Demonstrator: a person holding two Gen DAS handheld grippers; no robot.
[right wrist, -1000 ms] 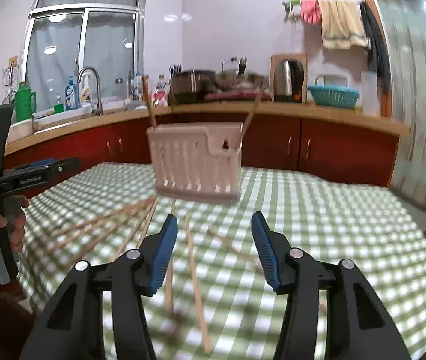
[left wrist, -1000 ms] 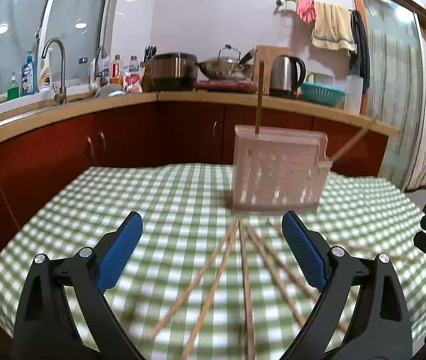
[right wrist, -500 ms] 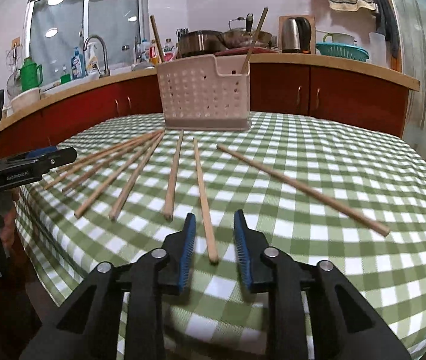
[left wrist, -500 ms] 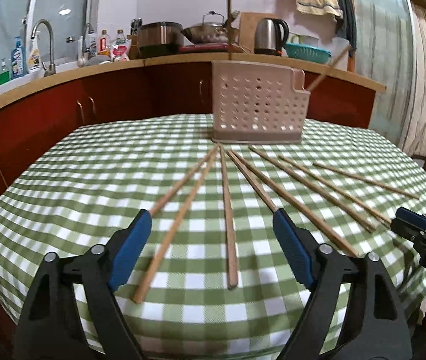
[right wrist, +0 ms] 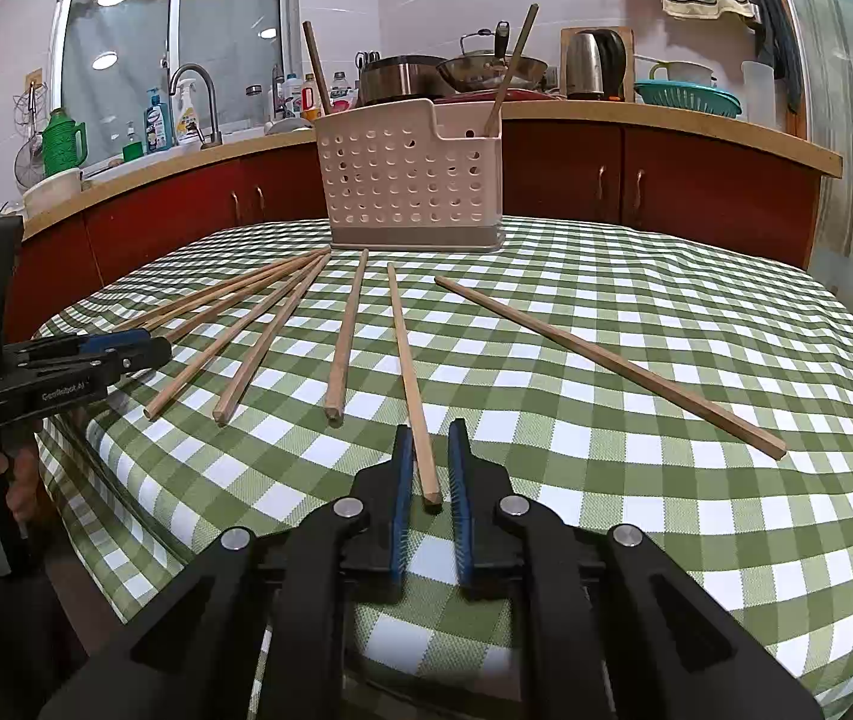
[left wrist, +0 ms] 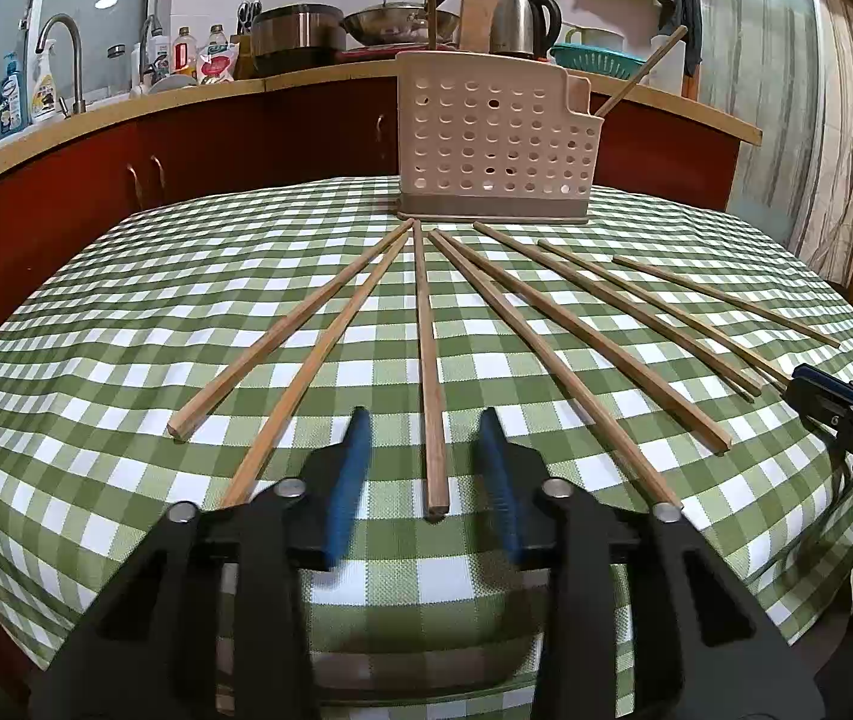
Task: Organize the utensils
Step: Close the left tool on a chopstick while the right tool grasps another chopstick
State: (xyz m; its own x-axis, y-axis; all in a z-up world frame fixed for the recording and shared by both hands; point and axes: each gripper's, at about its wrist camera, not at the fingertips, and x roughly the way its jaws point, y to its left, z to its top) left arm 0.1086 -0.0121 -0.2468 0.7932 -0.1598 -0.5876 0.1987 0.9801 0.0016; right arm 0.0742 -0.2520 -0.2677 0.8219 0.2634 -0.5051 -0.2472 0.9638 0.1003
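**Q:** On the left wrist view, what is the status?

**A:** Left gripper [left wrist: 424, 468] is apart, straddling the near end of a chopstick [left wrist: 430, 372] on the cloth [left wrist: 126, 360]. No contact yet. Holder [left wrist: 495, 138] stands at the far side.

**Q:** And the right wrist view?

**A:** Right gripper [right wrist: 428, 486] is nearly together around another stick [right wrist: 408, 360], with gaps visible; not clamped. Risk, in my judgement: gripping so near the end may let the stick pivot or slip during lift.
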